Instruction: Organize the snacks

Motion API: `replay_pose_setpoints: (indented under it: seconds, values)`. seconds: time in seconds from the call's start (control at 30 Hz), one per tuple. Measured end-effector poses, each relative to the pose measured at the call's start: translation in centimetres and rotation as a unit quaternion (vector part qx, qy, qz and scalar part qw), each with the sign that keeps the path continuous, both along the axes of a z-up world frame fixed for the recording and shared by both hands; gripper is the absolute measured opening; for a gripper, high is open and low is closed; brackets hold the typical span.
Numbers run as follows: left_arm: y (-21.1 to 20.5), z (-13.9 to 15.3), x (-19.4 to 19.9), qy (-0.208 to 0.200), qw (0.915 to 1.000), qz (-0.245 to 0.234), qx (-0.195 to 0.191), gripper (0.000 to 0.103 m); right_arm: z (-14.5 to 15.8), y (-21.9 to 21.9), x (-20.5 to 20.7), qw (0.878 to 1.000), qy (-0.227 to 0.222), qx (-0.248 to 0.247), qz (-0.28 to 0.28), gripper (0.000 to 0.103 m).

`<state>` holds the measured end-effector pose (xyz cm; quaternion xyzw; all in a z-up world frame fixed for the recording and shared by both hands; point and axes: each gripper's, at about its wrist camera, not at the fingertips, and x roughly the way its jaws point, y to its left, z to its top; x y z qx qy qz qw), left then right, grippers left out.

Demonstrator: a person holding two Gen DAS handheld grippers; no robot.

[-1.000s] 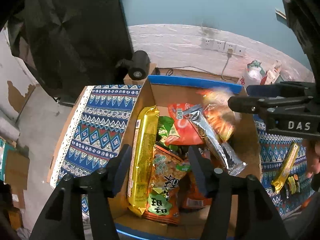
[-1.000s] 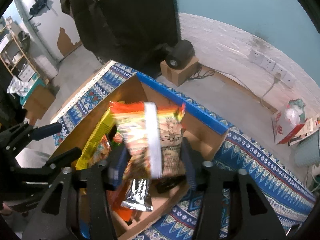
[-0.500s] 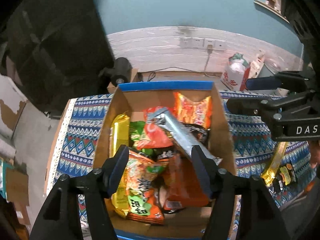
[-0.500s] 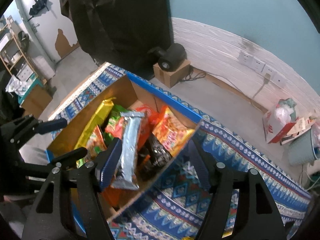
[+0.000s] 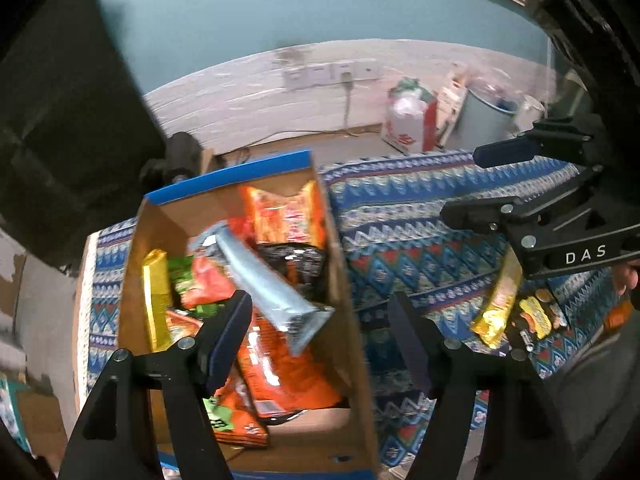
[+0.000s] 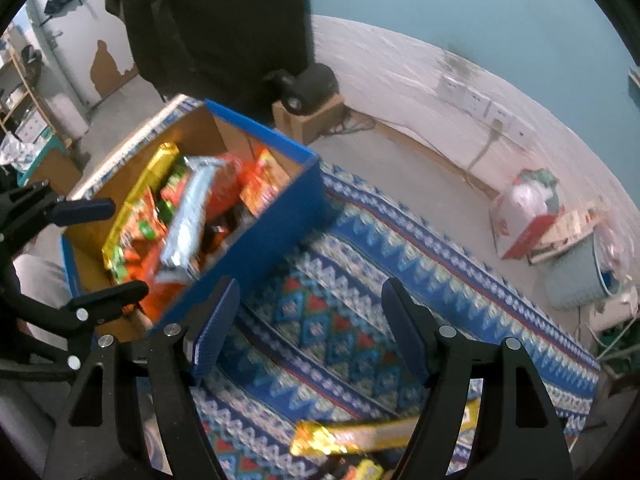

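A blue-edged cardboard box (image 5: pixel 344 288) (image 6: pixel 256 236) on the patterned cloth holds several snack packs: a silver pack (image 5: pixel 264 280) (image 6: pixel 188 216) on top, an orange pack (image 5: pixel 284 216) at the far end, a gold pack (image 5: pixel 156 296) along the left wall. My left gripper (image 5: pixel 320 336) is open and empty above the box's right wall. My right gripper (image 6: pixel 310 324) is open and empty over the cloth, right of the box. A gold pack (image 6: pixel 360 436) (image 5: pixel 500 296) lies on the cloth under the right gripper, with small snacks (image 5: pixel 536 316) beside it.
The blue patterned cloth (image 6: pixel 400 280) covers the table. Behind it on the floor are a black device on a small cardboard box (image 6: pixel 308 96), a red and white carton (image 6: pixel 524 216), a grey bin (image 5: pixel 488 120), and wall sockets with a cable.
The right gripper let the orange pack drop into the box, then swung right, out over the cloth. The left gripper also shifted right.
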<state>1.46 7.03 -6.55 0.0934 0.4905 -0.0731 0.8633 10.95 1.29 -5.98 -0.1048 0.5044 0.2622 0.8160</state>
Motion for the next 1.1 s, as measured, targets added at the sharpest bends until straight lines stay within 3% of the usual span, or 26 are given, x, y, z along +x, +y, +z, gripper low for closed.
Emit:
replay_pose_setpoints:
  seconds: [0.53,0.83,1.1]
  values:
    - [-7.8,-3.2,-2.0,0.053,0.9947,-0.088,0.012,0.072,-3.0,-8.1,-4.7,0.999,0.038,-0.034,-0.004,0.076]
    - [-11.9,-5.2,-3.8,0.078,0.9882,-0.132,0.004,0.074,-6.4,-11.3,-8.2,0.994,0.082,-0.065,0.020,0.077]
    - [-14.5,-8.9,-3.8,0.119,0.9810,-0.153,0.017,0.074,-10.4,-12.3,-11.6,0.987,0.126,-0.087,0.056,0.078]
